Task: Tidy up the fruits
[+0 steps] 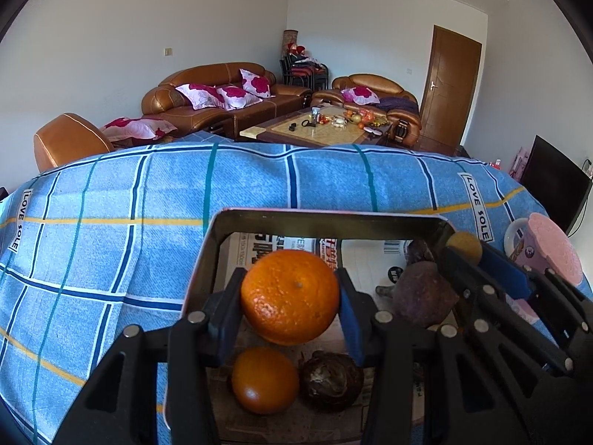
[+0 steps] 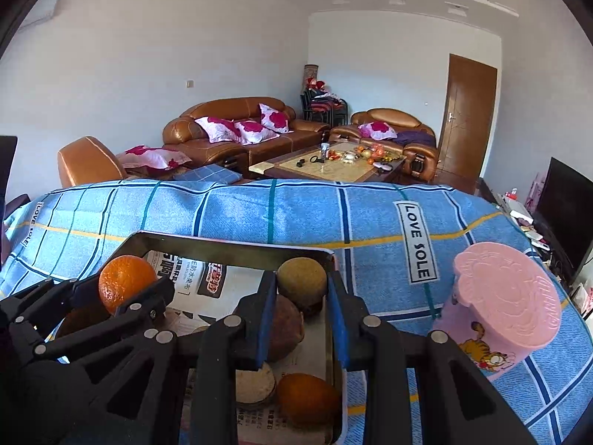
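A bright orange mandarin is held above the metal tray, near its left wall. A smaller orange and a dark brown fruit lie at the near edge. A yellow-green fruit, possibly a kiwi, hangs over the far right corner above a purplish-brown one.

Pink container right of tray; cloth leftward bare.

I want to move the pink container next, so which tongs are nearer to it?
Right. The right tongs, shut on a brownish fruit, sit beside the pink container; the left tongs, holding an orange, are farther across the tray.
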Demonstrator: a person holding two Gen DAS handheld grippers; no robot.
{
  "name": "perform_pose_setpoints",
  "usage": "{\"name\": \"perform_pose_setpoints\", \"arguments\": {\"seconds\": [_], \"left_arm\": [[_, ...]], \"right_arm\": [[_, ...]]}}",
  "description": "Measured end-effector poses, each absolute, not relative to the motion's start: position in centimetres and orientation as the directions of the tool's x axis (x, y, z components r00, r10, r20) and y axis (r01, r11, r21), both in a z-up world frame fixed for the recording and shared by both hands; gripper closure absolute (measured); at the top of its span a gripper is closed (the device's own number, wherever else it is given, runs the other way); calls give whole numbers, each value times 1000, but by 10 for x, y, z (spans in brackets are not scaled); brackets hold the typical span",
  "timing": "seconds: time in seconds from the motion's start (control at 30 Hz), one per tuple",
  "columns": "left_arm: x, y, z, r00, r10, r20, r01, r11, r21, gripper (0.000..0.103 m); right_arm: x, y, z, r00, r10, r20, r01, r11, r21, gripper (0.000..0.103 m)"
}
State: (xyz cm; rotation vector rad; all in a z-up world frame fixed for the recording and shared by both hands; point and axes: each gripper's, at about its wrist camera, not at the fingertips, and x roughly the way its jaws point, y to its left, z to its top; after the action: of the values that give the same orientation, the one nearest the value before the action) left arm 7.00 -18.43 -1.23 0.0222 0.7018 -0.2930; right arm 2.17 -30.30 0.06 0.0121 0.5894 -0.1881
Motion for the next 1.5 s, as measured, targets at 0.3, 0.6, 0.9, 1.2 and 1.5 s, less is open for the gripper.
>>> {"name": "perform_pose_setpoints", "arguments": {"seconds": [0.3, 0.6, 0.9, 1.2, 1.5], "left_arm": [[76, -184, -14, 727, -254, -638, 270, 960, -75, 55], [77, -175, -12, 725, -274, -632, 265, 958, -111, 55], [77, -169, -11, 722, -290, -628, 270, 954, -130, 55], [67, -177, -7, 759, -248, -602, 261, 963, -68, 46], [36, -181, 10, 867, -190, -461, 231, 973, 32, 0]], "right_arm": [[28, -301, -6, 807, -85, -585, 101, 995, -5, 73], [21, -304, -2, 838, 31, -545, 11, 997, 74, 73], [21, -317, -11, 813, 224, -538, -72, 955, 288, 72], [6, -318, 1, 873, 147, -466, -25, 966, 257, 60], [-17, -321, 21, 932, -129, -338, 174, 979, 106, 21]]}}
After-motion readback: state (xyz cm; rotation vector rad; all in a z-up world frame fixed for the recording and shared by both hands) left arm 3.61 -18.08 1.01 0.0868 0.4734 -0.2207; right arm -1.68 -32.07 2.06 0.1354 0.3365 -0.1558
